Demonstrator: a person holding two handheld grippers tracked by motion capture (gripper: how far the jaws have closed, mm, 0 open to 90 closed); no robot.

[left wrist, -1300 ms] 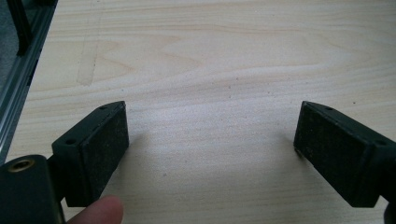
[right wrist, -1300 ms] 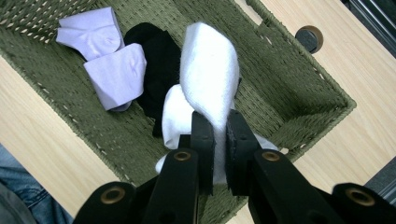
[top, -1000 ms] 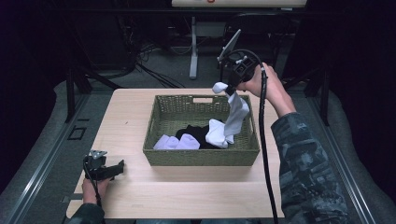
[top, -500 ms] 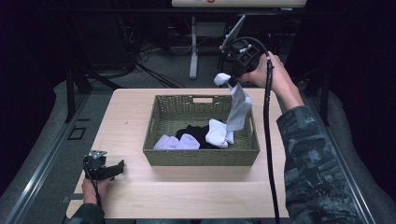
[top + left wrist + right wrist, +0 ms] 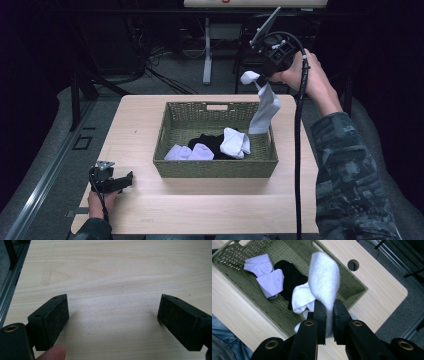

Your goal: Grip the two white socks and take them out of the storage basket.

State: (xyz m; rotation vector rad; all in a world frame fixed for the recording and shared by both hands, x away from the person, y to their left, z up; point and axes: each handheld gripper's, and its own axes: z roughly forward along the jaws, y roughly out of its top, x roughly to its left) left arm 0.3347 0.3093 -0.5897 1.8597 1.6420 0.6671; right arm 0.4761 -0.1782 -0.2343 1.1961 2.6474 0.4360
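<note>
High view: upper right of the frame, the right gripper (image 5: 263,75) dangles a white sock (image 5: 265,111) over the basket (image 5: 215,169); lift until its toe clears the rim. Left gripper view: left gripper (image 5: 112,322) jaws wide apart on the table (image 5: 120,270). Right gripper view: jaws clamped on the sock, centre frame

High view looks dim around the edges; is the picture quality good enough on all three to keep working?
High view: light wooden table evenly lit, surroundings nearly black, white sock slightly soft. Left gripper view: sharp wood grain, soft shadows under the jaws. Right gripper view: green woven basket clear, near jaws blurred, no glare.
</note>
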